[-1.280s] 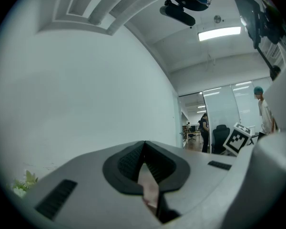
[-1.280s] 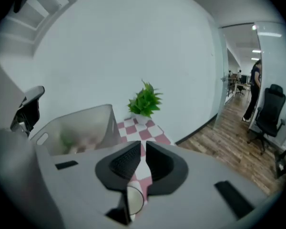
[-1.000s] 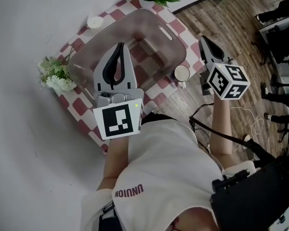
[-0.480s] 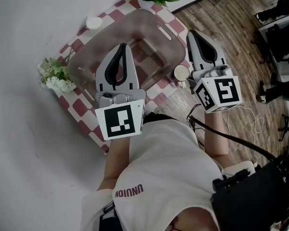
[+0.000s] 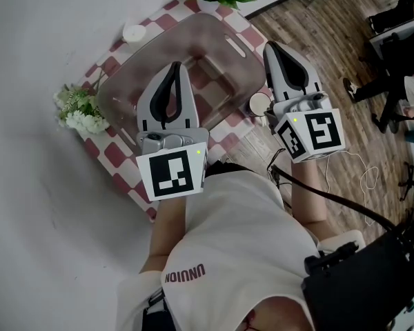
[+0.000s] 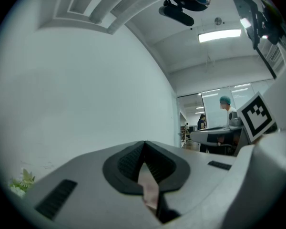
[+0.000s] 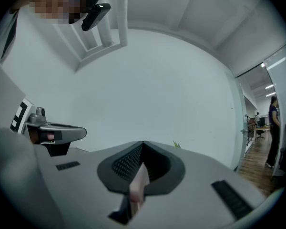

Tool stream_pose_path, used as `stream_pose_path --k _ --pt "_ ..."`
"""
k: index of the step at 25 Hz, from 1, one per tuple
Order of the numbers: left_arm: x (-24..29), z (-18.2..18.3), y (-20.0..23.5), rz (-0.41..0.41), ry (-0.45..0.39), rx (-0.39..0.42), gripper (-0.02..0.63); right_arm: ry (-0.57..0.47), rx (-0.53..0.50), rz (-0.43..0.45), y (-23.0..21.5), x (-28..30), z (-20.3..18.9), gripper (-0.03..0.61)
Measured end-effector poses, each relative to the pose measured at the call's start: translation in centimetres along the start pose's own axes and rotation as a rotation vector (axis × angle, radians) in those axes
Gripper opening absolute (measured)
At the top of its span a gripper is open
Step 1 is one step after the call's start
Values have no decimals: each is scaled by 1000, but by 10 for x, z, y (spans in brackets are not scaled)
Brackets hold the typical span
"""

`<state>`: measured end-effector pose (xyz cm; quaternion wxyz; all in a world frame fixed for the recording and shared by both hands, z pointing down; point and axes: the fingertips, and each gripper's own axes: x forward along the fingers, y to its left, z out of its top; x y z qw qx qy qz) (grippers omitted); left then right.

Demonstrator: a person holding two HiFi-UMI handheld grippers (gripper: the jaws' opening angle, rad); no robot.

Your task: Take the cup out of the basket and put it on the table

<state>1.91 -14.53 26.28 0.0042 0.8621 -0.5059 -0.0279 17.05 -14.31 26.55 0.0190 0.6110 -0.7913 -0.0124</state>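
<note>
Since 1 s ago my right gripper [image 5: 270,45] has swung from right-centre of frame toward the middle and now sits just right of the small round white cup [image 5: 258,103]. My left gripper [image 5: 174,66] has barely budged and hangs over the translucent brown plastic basket [image 5: 221,33]. Both jaw pairs are pinched together w/ nothing between them. Cup stands upright on the red-and-white checked table [image 5: 117,154], just outside the basket's lower-right rim, so the job looks done. Cup is prob. light, stiff, smooth, maybe slippery. If regripping, I'd pinch one wall at the rim, gently.
</note>
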Motion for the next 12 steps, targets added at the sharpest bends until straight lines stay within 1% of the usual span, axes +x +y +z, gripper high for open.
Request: stream_pose_path --k 12 --pt "-1 -1 1 -1 0 -1 14 -3 -7 22 7 1 -1 15"
